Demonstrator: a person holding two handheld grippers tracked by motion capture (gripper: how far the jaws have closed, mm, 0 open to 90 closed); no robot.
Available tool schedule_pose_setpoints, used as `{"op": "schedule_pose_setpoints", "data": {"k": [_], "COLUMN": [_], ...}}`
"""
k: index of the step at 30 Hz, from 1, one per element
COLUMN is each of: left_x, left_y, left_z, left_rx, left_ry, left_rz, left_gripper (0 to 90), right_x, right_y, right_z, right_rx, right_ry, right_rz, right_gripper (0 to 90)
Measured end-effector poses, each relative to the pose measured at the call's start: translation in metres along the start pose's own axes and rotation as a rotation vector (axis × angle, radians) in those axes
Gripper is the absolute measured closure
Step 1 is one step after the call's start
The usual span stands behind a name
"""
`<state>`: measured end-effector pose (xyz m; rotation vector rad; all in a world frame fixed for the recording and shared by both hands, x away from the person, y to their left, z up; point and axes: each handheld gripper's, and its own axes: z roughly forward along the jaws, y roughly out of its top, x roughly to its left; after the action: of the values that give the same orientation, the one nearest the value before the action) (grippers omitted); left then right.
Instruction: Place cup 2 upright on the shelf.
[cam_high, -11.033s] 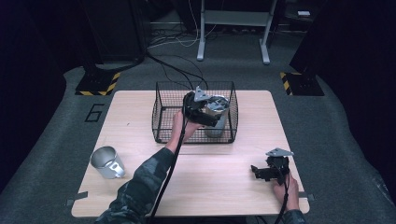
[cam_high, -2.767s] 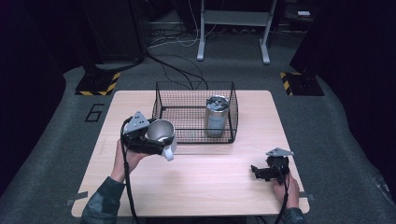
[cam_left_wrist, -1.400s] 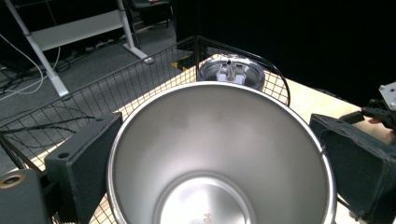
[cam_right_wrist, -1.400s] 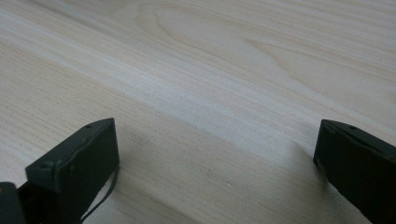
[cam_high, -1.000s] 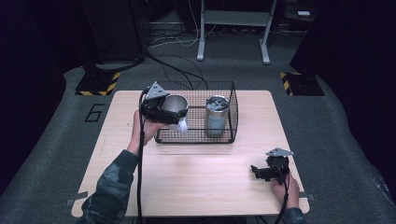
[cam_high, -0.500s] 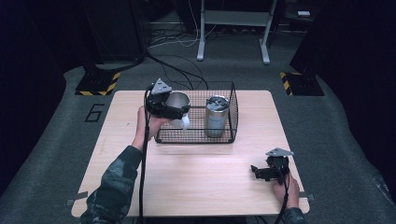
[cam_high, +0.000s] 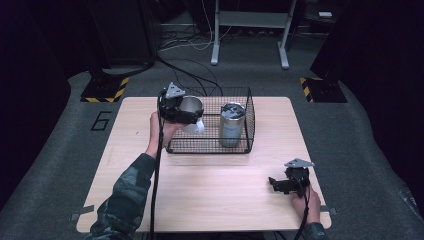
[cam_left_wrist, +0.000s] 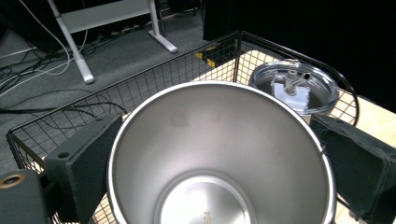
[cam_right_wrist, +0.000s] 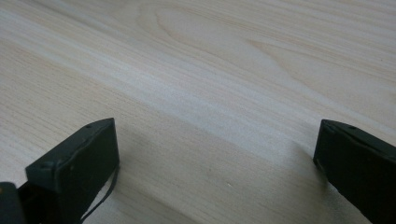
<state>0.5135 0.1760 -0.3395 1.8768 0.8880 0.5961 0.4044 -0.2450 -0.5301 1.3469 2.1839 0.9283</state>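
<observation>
Over basket's (cam_high: 209, 125) left end — steel cup (cam_left_wrist: 219, 154) clamped between left claw (cam_high: 186, 112) jaws | right claw (cam_high: 278, 183) wide, empty

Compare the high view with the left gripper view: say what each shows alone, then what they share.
High view alone: the right gripper resting low on the wooden table, jaws apart and empty, and the person's sleeve.
Left gripper view alone: the open steel cup's bare inside and the clear lid on the second tumbler.
Both: cup clamped over the wire basket.
</observation>
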Motion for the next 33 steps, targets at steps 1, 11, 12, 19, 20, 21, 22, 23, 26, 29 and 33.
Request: {"op": "schedule_pose_setpoints", "data": {"k": [1,11,12,19,20,21,22,23,26,29,33], "left_x": [0.001,0.007,0.007,0.01,0.01,0.011,0.012,0.013,0.014,0.015,0.016], "left_y": [0.0,-0.003,-0.003,-0.008,-0.008,-0.009,-0.009,-0.01,-0.012,-0.014,-0.016], "left_z": [0.001,0.018,0.02,0.031,0.032,0.034,0.035,0.037,0.041,0.045,0.051], "left_rx": [0.005,0.014,0.015,0.031,0.033,0.036,0.041,0.041,0.047,0.053,0.063], "left_ry": [0.004,0.042,0.046,0.058,0.059,0.064,0.064,0.07,0.073,0.074,0.075], "left_rz": [0.0,-0.022,-0.023,-0.036,-0.039,-0.039,-0.042,-0.049,-0.057,-0.059,-0.065], "left_gripper": [6.3,6.3,6.3,6.3,6.3,6.3,6.3,6.3,6.3,6.3,6.3], "right_x": [0.0,0.0,0.0,0.0,0.0,0.0,0.0,0.0,0.0,0.0,0.0], "right_y": [0.0,0.0,0.0,0.0,0.0,0.0,0.0,0.0,0.0,0.0,0.0], "right_z": [0.0,0.0,0.0,0.0,0.0,0.0,0.0,0.0,0.0,0.0,0.0], "right_rx": [0.0,0.0,0.0,0.0,0.0,0.0,0.0,0.0,0.0,0.003,0.001], "right_ry": [0.0,0.0,0.0,0.0,0.0,0.0,0.0,0.0,0.0,-0.001,-0.001], "right_rz": [0.0,0.0,-0.001,0.0,0.0,0.0,0.0,0.0,0.0,-0.001,0.0], "right_gripper": [0.0,0.0,0.0,0.0,0.0,0.0,0.0,0.0,0.0,0.0,0.0]}}
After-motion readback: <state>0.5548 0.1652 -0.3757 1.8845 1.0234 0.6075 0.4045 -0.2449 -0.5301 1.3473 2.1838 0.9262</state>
